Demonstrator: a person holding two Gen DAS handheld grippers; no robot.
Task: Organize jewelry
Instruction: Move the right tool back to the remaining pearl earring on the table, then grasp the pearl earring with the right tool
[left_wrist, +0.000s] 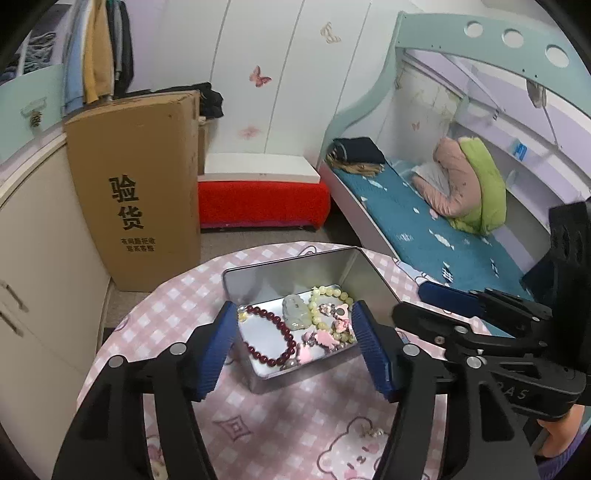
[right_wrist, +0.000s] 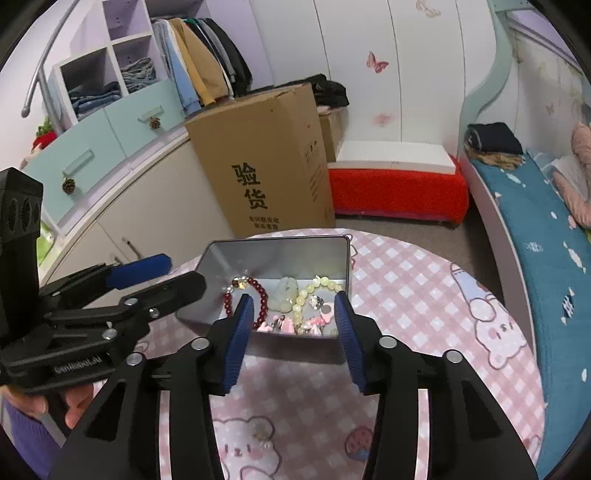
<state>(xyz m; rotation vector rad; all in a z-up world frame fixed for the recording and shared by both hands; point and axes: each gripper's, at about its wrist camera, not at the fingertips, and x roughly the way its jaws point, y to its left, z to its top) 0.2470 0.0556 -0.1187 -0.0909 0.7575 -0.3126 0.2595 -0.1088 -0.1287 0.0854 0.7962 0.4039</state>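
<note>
Both my left tongs (left_wrist: 295, 343) and right tongs (right_wrist: 293, 334) gape wide, empty, above the metal tin (left_wrist: 373, 280) holding the red bead bracelet (left_wrist: 273, 332).

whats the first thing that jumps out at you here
The open metal tin in the middle of the round table's pink checked cloth, holding a dark red bead bracelet, a pale yellow bead bracelet and small pink charms. Both open grippers, left and right, frame it with blue fingers. Behind stands a tall cardboard box.
</note>
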